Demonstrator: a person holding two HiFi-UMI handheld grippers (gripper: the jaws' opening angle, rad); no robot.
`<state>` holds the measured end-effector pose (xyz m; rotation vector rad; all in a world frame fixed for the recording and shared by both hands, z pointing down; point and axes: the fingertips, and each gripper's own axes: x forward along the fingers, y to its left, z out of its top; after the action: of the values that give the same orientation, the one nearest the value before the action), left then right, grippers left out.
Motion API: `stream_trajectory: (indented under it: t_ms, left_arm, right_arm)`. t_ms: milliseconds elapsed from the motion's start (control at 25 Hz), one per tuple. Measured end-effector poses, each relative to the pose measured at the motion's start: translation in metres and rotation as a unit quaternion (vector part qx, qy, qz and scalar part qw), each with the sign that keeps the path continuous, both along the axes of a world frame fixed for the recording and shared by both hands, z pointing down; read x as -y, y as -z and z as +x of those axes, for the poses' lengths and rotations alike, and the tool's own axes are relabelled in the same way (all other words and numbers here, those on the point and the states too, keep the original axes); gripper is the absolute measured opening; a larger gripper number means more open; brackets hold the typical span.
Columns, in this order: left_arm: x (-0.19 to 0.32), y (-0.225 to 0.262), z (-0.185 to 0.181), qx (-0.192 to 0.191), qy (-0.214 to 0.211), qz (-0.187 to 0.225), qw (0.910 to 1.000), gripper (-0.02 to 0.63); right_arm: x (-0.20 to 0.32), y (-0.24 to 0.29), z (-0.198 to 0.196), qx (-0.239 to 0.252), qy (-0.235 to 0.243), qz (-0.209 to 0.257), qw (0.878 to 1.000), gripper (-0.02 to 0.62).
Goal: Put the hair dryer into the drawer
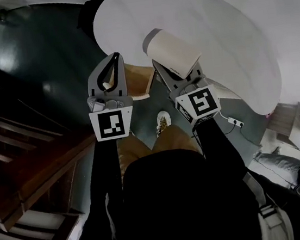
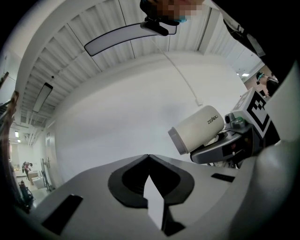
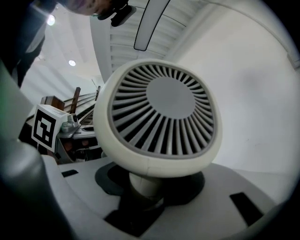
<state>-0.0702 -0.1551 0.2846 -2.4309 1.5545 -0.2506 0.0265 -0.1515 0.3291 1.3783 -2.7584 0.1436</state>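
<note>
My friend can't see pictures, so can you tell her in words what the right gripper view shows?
A cream hair dryer fills the picture, its round grey air grille facing the camera. The right gripper has its jaws closed on the dryer's handle, just below the head. Behind it is a plain white surface.

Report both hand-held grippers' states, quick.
Left hand-held gripper: closed, empty.
Right hand-held gripper: closed on the hair dryer, by its handle.
</note>
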Motion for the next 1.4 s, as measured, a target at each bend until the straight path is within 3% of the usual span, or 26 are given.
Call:
stream_trajectory:
  t_ms: [240, 440, 600, 800, 1000, 1200, 1400]
  left_arm:
    - [0.028, -0.025, -0.033, 0.007, -0.044, -0.020, 0.9988, 0.015]
    - [0.035, -0.052, -0.060, 0.027, -0.127, -0.043, 0.9907, 0.015]
    - [0.041, -0.071, -0.071, 0.014, -0.155, -0.057, 0.9862, 0.015]
    - [0.040, -0.097, -0.088, 0.019, -0.158, -0.085, 0.9837, 0.015]
    - [0.050, -0.119, -0.096, 0.009, -0.135, -0.111, 0.9846, 0.015]
    - [0.049, -0.125, -0.102, -0.001, -0.119, -0.120, 0.9856, 0.015]
    - [0.048, -0.127, -0.113, -0.011, -0.103, -0.124, 0.9869, 0.015]
  right_arm:
    - [0.017, -0.030, -0.044, -0.017, -0.018, -0.036, 0.999, 0.186]
    - [0.017, -0.059, -0.087, -0.023, -0.071, -0.085, 0.994, 0.186]
    - [0.022, -0.088, -0.105, -0.036, -0.088, -0.108, 0.990, 0.186]
    - [0.012, -0.124, -0.118, -0.061, -0.077, -0.150, 0.984, 0.186]
    - [0.012, -0.159, -0.129, -0.102, -0.030, -0.191, 0.976, 0.186]
    - [-0.001, -0.198, -0.137, -0.159, 0.023, -0.249, 0.955, 0.186]
    - [-0.014, -0.245, -0.142, -0.223, 0.048, -0.320, 0.920, 0.186]
